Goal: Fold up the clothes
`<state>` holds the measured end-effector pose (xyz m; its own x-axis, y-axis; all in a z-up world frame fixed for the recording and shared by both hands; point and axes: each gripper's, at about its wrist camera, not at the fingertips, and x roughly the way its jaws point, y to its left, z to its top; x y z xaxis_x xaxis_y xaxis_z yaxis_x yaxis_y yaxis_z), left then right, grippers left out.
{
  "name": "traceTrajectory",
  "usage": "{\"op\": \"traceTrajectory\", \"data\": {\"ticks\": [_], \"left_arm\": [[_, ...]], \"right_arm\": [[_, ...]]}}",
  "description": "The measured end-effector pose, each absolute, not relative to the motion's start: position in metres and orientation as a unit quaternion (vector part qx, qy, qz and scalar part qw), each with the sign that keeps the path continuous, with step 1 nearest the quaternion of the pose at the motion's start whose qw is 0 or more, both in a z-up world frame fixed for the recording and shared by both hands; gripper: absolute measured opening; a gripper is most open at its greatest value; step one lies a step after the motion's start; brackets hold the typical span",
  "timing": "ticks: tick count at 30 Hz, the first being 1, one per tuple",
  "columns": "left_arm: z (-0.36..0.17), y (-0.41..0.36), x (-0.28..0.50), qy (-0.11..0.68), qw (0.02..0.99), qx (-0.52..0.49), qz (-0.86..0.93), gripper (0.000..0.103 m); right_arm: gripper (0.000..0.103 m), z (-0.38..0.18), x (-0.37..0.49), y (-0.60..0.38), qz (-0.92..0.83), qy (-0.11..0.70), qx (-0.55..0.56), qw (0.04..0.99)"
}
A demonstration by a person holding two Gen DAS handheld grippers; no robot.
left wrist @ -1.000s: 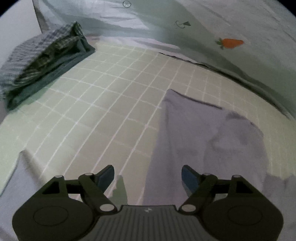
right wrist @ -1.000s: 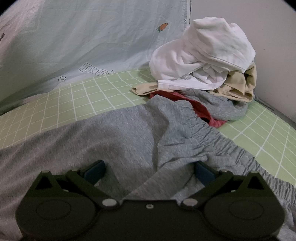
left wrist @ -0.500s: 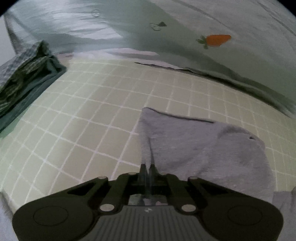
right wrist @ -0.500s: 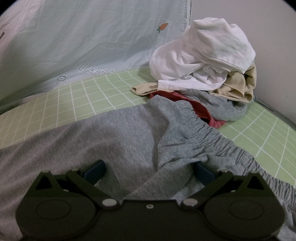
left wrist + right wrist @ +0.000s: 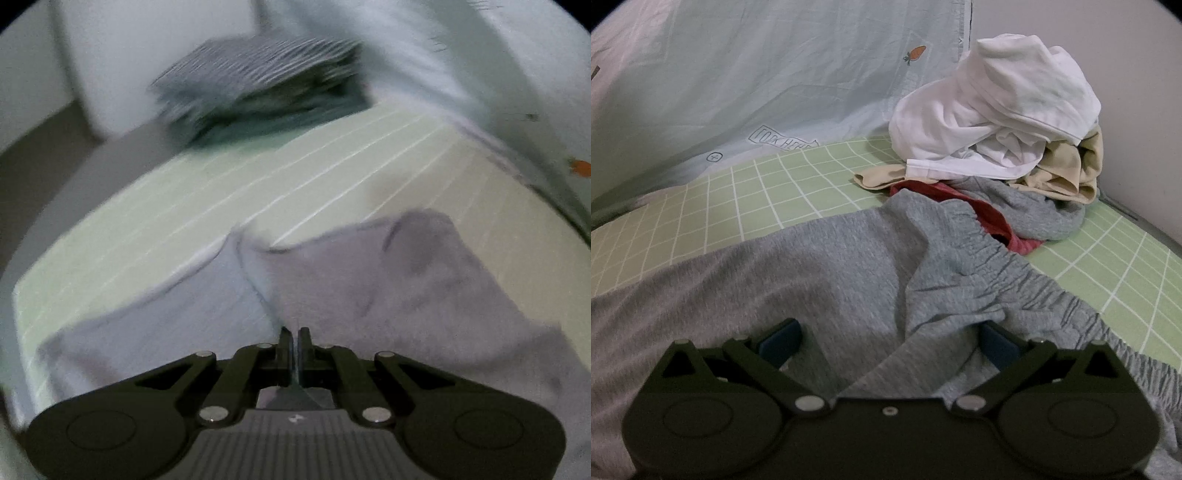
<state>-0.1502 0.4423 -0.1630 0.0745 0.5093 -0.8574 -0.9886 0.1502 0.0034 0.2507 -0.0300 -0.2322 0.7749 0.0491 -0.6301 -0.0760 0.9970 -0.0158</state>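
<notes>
Grey trousers [image 5: 849,266] beside unfolded pile [image 5: 997,122]

The left gripper [image 5: 294,338] pinches grey trousers [image 5: 388,288] on the green checked sheet [image 5: 258,192].

left gripper [image 5: 294,338]: black, silver screws | right gripper [image 5: 886,341]: blue pads

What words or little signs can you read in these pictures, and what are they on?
"FOR HERE": my best reading of the boxed print on the pale blue sheet; its last letters are hidden in a fold.
A circled plus sign, same sheet.
A carrot picture, no words.
Small logo on the left tongs' body: too small to read.
</notes>
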Motion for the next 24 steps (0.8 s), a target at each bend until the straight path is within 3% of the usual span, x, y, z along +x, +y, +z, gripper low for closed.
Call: {"op": "traceTrajectory", "data": {"ticks": [4, 9, 14, 24], "left_arm": [[-0.162, 0.43, -0.168, 0.378, 0.649, -0.332, 0.571, 0.017], [-0.144, 0.429, -0.162, 0.374, 0.674, -0.296, 0.564, 0.055], [-0.128, 0.443, -0.143, 0.38, 0.716, -0.221, 0.542, 0.069], [-0.165, 0.522, -0.081, 0.411, 0.778, -0.164, 0.445, 0.071]], "right_arm": [[0.103, -0.232, 0.25, -0.03, 0.033, 0.334, -0.02, 0.942], [0.103, -0.232, 0.25, -0.029, 0.034, 0.334, -0.02, 0.942], [0.103, -0.233, 0.25, -0.03, 0.035, 0.334, -0.021, 0.942], [0.103, -0.229, 0.251, -0.03, 0.029, 0.348, -0.015, 0.937]]}}
